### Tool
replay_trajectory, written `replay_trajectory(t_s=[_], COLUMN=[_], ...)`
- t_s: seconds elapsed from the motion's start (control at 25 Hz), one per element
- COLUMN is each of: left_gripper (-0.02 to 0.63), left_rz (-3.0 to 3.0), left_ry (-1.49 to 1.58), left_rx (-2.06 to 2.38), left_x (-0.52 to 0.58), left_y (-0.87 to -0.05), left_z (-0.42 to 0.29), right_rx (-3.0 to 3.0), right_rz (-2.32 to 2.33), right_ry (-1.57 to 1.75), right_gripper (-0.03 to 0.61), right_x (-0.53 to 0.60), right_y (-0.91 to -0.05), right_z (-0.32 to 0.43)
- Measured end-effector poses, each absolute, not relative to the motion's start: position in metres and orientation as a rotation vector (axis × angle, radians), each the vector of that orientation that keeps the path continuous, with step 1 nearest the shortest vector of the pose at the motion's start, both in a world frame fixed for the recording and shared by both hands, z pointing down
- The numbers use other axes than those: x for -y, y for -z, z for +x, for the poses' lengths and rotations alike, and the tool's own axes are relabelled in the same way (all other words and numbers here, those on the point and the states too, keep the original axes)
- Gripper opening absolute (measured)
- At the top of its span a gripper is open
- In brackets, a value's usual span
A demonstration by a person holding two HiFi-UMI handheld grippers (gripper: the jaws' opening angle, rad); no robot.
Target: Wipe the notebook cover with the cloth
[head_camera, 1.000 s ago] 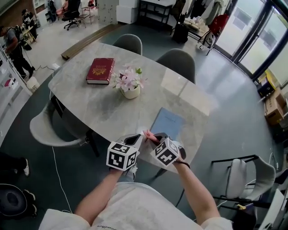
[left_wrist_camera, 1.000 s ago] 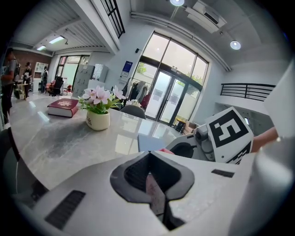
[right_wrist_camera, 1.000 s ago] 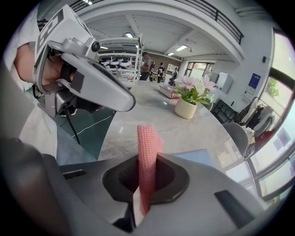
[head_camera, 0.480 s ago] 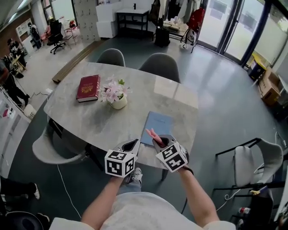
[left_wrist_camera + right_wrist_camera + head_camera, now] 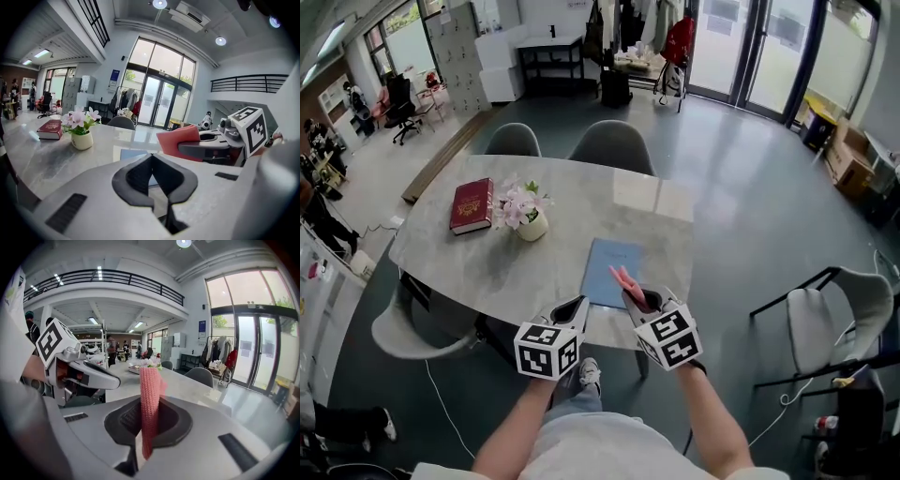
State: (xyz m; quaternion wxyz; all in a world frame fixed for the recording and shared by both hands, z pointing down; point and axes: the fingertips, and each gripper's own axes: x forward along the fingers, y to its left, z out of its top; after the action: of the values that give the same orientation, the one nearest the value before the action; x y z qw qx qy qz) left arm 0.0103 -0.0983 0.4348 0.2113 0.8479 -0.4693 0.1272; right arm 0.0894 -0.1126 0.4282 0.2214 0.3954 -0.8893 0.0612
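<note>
Right gripper (image 5: 149, 423) is pinching a pink knitted cloth (image 5: 150, 394) between its jaws, the fabric standing upright out of the grip so that a free edge is ready to meet the cover. Left gripper (image 5: 151, 159) is hovering alongside with its jaws pressed together on nothing, apparently kept in reserve to steady the book.

Both are hanging over the near edge of the oval, marble-look worktop (image 5: 487, 258). The blue notebook (image 5: 616, 262) is lying flat and closed by that edge, directly ahead of the cloth. Wiping is judged not yet begun, since the cloth is appearing raised above the cover in the left gripper view.

Farther along the worktop, a red book (image 5: 471, 203) and a pot of pink flowers (image 5: 528, 214) are sitting side by side, well apart from the notebook. Gold stamping on the red book and a small mark on the notebook cover are too small to read. The only clear print is the black-and-white square markers on each gripper's cube (image 5: 547, 350).
</note>
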Motion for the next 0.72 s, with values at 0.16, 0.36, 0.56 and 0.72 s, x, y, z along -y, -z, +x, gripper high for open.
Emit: replay_trajectory(t_s=[0.16, 0.36, 0.56, 0.72], left_gripper=[0.008, 0.008, 0.008, 0.008], left_rz=[2.378, 2.399, 2.405, 2.416], left_ry=[-0.368, -0.378, -0.382, -0.387], left_rx=[1.301, 1.286, 1.275, 1.262], left_x=[0.089, 0.073, 0.062, 0.057], left_y=[-0.427, -0.423, -0.425, -0.425], left_z=[0.023, 0.039, 0.051, 0.061], right_rx=[2.517, 2.549, 2.554, 2.561], right_rz=[1.154, 1.191, 1.189, 1.185], right_ry=[-0.247, -0.308, -0.309, -0.288], right_gripper=[0.014, 0.014, 0.014, 0.014], right_x=[0.100, 0.086, 0.072, 0.063], right_y=[-0.417, -0.412, -0.413, -0.412], right_z=[0.105, 0.124, 0.131, 0.135])
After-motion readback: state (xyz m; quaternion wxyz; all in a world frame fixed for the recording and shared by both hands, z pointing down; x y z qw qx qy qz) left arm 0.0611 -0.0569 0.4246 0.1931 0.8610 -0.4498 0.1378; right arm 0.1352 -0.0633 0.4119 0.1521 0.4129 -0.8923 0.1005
